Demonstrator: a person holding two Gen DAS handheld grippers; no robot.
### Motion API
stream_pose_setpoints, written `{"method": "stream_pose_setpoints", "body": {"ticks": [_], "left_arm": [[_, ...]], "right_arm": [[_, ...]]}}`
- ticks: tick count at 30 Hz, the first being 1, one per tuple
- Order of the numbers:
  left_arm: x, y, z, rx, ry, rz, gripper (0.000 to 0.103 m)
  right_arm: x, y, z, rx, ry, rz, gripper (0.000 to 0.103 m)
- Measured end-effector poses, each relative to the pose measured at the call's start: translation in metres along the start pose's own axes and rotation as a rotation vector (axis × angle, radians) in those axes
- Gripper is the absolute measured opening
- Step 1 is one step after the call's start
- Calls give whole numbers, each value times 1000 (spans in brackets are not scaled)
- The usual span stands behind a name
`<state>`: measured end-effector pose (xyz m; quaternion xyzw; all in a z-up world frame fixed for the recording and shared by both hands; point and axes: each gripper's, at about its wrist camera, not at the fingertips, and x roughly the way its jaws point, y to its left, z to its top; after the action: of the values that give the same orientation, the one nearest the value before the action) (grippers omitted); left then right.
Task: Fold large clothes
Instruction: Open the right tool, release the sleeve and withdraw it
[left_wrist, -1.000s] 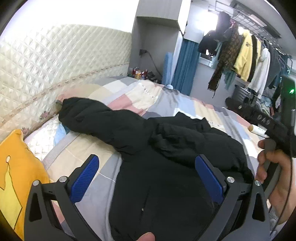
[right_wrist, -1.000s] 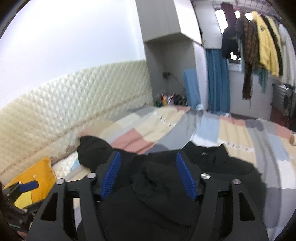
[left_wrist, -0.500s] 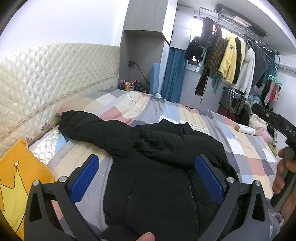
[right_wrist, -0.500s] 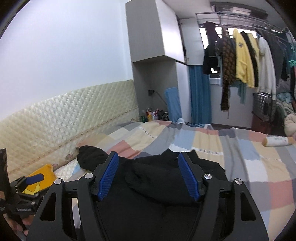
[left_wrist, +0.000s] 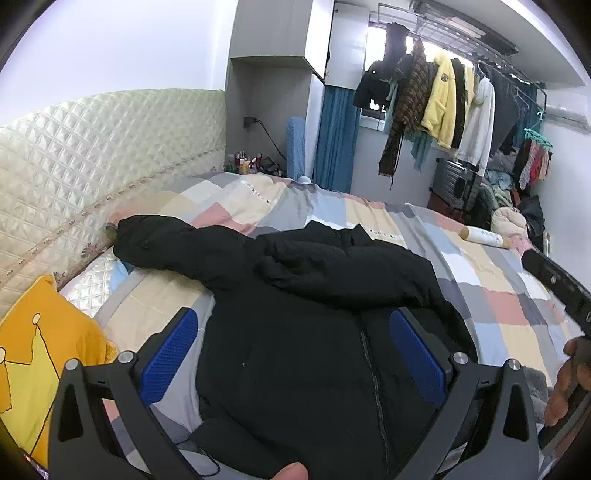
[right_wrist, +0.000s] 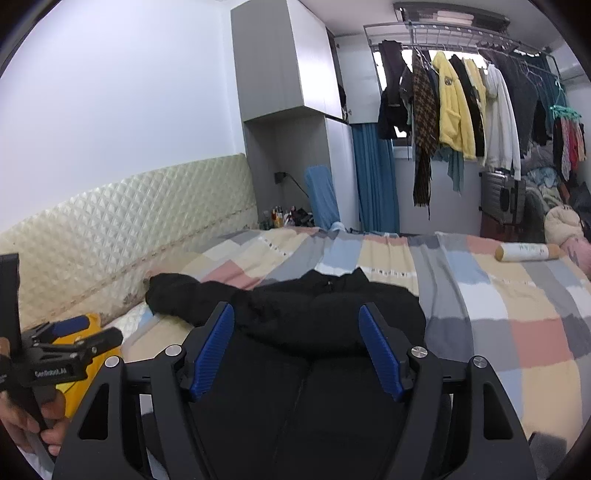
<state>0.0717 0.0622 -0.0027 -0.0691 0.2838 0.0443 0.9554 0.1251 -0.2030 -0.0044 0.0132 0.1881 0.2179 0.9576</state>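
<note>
A black puffer jacket (left_wrist: 314, 350) lies front up on the patchwork bed cover (left_wrist: 509, 317), zip closed. One sleeve (left_wrist: 351, 273) is folded across the chest. The other sleeve (left_wrist: 155, 236) stretches left toward the headboard. My left gripper (left_wrist: 293, 321) hovers open above the jacket's lower body, its blue pads gripping nothing. My right gripper (right_wrist: 295, 312) hangs over the jacket (right_wrist: 314, 321) too; its jaws are opening, with no cloth pinched between them. In the right wrist view the left gripper (right_wrist: 62, 343) shows at the far left, in a hand.
A yellow pillow (left_wrist: 37, 350) rests by the quilted headboard (left_wrist: 92, 166) on the left. A white cylinder (right_wrist: 528, 253) lies on the bed's far right. Beyond the bed stand a rack of hanging clothes (right_wrist: 461, 110), a grey suitcase (right_wrist: 502, 199) and a grey cabinet (right_wrist: 288, 74).
Both grippers have drawn back from the jacket, so more of the bed and room shows. The right gripper's pads stand slightly wider. The jacket lies as before.
</note>
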Motion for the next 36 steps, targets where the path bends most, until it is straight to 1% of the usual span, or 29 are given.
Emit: {"method": "stream_pose_setpoints", "body": {"ticks": [3, 4, 6, 10, 13, 15, 17, 22, 29, 31, 33, 36], "left_arm": [[3, -7, -9, 15, 6, 3, 103], [4, -8, -11, 18, 11, -2, 103], [10, -10, -17, 25, 33, -6, 103], [18, -13, -29, 33, 55, -2, 103], [25, -13, -38, 37, 74, 1, 103], [31, -13, -43, 35, 93, 2, 103], [34, -12, -47, 31, 103, 3, 103], [41, -10, -55, 23, 117, -7, 103], [48, 2, -54, 1, 107, -35, 103], [48, 12, -49, -10, 93, -34, 103], [49, 24, -43, -32, 74, -51, 103], [54, 39, -36, -52, 58, -42, 103]], "right_arm": [[-2, -2, -17, 19, 1, -2, 70], [-2, -2, -22, 29, -1, -3, 72], [-2, -3, -34, 40, 1, -4, 73], [-2, -3, -58, 36, 9, -20, 73], [-2, -2, -69, 38, 18, -20, 74], [-4, -1, -78, 16, 19, -40, 77], [-6, -2, -87, -1, 23, -53, 77], [-4, -12, -101, 19, 35, -62, 77], [4, -24, -110, 46, 42, -87, 78], [6, -28, -114, 50, 53, -101, 78], [7, -32, -117, 59, 60, -106, 78], [2, -37, -119, 73, 43, -116, 78]]}}
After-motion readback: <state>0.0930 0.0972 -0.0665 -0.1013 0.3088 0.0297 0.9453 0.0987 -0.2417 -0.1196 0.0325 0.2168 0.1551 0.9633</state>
